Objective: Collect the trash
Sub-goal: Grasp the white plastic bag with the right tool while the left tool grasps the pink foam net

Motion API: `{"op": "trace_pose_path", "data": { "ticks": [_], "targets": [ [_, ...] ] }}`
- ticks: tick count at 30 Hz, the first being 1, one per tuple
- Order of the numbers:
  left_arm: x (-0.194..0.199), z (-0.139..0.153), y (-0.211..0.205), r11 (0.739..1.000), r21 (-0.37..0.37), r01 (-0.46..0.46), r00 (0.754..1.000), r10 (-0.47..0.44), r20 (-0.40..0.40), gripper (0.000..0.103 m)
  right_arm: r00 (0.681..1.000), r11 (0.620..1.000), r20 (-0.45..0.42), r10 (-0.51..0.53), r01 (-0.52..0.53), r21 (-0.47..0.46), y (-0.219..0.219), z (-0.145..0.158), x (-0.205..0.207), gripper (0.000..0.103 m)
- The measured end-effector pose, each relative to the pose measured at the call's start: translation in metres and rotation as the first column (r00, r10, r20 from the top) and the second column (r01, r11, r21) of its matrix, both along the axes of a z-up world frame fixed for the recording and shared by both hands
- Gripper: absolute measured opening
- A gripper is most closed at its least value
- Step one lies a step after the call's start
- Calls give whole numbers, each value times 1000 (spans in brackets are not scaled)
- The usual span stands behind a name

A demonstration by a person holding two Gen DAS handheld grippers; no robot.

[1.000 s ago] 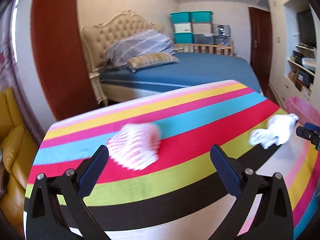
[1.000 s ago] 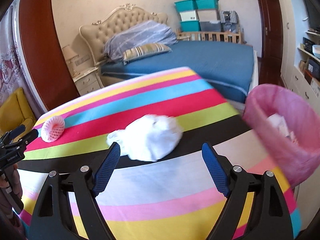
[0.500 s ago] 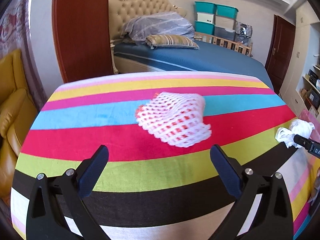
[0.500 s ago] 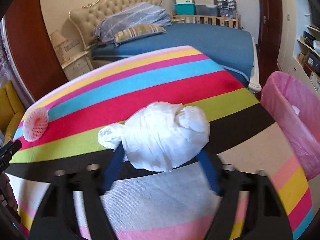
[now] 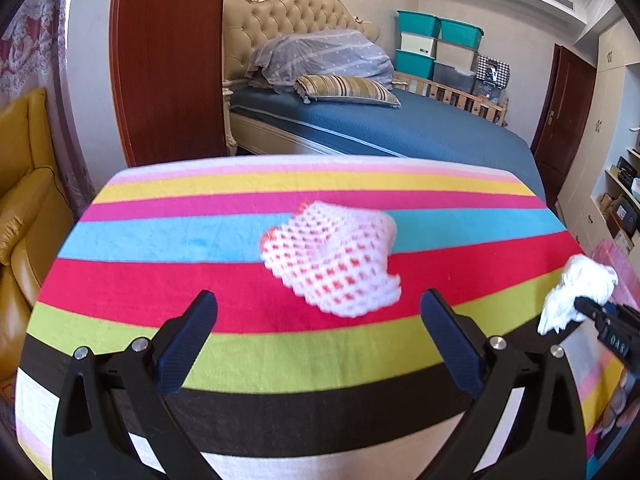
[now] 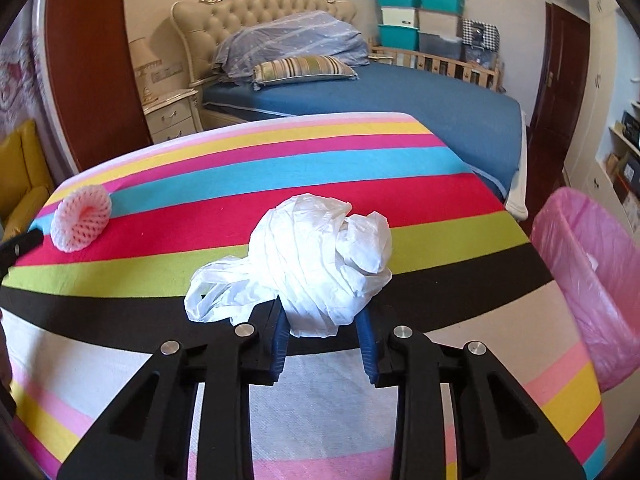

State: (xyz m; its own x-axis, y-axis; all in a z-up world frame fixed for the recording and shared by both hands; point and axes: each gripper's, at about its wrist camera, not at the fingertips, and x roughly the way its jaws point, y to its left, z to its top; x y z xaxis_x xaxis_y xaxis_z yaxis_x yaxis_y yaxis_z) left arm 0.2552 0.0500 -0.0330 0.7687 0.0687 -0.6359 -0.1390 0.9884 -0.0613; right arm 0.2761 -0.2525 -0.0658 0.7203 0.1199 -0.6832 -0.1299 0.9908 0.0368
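A white foam fruit net [image 5: 334, 260] lies on the striped tablecloth [image 5: 160, 280], just ahead of my left gripper [image 5: 316, 336], which is open and empty. The net also shows at the far left in the right wrist view [image 6: 82, 218]. My right gripper [image 6: 322, 332] is shut on a crumpled white plastic bag [image 6: 320, 256], with its blue pads squeezing the bag's lower part. The bag and the right gripper's tip also show at the right edge of the left wrist view [image 5: 576, 294]. A bin lined with a pink bag [image 6: 588, 272] stands beside the table on the right.
Behind the table is a bed with a blue cover [image 6: 400, 100] and a beige headboard. A yellow leather chair [image 5: 20, 200] stands at the left. A nightstand [image 6: 172, 116], stacked storage boxes [image 6: 416, 16] and shelves on the right wall are farther back.
My right gripper has closed from open onto the white plastic bag. My left gripper has moved in toward the foam net, which now sits centred ahead of its open fingers.
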Motion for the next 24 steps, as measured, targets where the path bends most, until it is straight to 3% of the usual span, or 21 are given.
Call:
{"op": "trace_pose_path", "data": {
  "ticks": [9,12,14,17,20,24],
  "targets": [
    [27,-10,-4,999,41,-7,999,8,-40,96,1000,1000,-5,-6,6,16,-2,1,4,30],
    [35,-19,-3,998,58,-11,998,14,-56,79,1000,1000,0,-4,4,10,-1,2,3,30],
    [42,-26,1,1000,16,-2,997,3,-82,58,1000,1000,1,-2,2,4,-1,1,3,30],
    [49,-34,9,999,-41,3,994,-8,-108,43,1000,1000,-4,1,-1,-3,1,1,4,30],
    [46,-32,11,999,-44,21,997,-24,-80,32,1000,1000,-3,2,-2,-10,2,0,4,30],
    [38,-26,8,999,-40,36,999,-38,-33,27,1000,1000,6,7,-7,-23,6,2,3,30]
  ]
}}
